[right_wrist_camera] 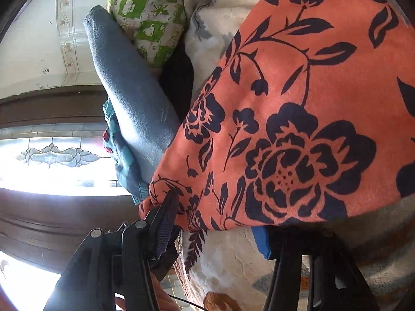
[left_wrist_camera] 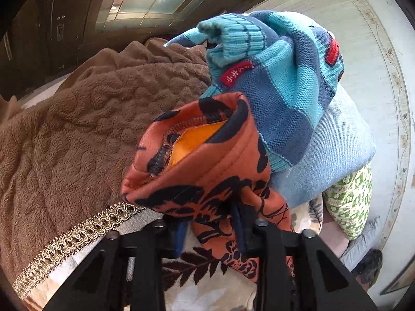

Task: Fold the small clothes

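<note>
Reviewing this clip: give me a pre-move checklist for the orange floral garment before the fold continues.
1. Left gripper pinching the orange garment with dark blue flower print: ok.
2. Right gripper clamped on it: cannot tell, cloth hides one finger.
3. Garment spread flat: not ok, bunched in the left view.
4. Striped blue knitted sweater clear of garment: not ok, touching.
5. Brown fleece blanket clear: ok.

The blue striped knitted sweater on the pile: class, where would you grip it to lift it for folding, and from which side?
Grip the light blue ribbed cuff of the blue striped knitted sweater. It juts up free at the top of the pile, above the brown fleece blanket, so likely best from above on the blanket side. The orange floral garment blocks the near side.
</note>
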Available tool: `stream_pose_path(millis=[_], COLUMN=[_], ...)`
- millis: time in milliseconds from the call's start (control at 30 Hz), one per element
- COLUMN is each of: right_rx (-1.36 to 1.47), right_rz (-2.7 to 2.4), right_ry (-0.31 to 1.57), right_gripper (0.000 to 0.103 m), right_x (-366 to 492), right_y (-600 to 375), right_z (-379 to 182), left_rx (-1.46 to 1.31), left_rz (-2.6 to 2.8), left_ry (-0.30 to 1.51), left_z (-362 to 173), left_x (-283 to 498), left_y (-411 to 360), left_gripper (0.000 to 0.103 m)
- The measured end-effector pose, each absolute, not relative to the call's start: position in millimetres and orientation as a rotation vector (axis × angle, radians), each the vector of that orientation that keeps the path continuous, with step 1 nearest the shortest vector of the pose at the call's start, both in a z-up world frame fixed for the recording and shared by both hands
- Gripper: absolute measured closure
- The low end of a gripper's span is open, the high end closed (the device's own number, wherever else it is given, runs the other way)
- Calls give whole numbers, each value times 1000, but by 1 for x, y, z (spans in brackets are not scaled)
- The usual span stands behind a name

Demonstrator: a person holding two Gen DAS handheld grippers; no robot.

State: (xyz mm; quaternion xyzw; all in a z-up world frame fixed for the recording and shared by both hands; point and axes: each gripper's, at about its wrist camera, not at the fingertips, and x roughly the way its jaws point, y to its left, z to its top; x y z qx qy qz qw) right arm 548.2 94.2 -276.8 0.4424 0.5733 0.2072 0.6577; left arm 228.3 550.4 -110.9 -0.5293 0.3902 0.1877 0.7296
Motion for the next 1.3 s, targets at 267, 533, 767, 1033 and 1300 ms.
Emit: stream_pose_path(millis=[267, 533, 767, 1033, 1300], right_rx=[1032, 1213, 1358, 1406, 1253], right_rz=[597, 607, 549, 322, 130], right_ry=[1254, 1172, 1006, 988, 959], right_gripper=[96, 96, 94, 86, 77], right_x=[536, 513, 490, 431, 366], right_y=[71, 0, -125, -293, -422], right_z=[-253, -229, -204, -227, -221], left_rx=[-1088, -821, -651, -463, -231], left_rz=[392, 292, 69, -162, -246], left_ry=[772, 740, 748, 989, 1262], left_z=[-74, 8, 81, 35, -53], left_x=[222, 234, 268, 348, 374], left_y=[519, 414, 272, 57, -113], left_gripper=[93, 93, 93, 93, 90])
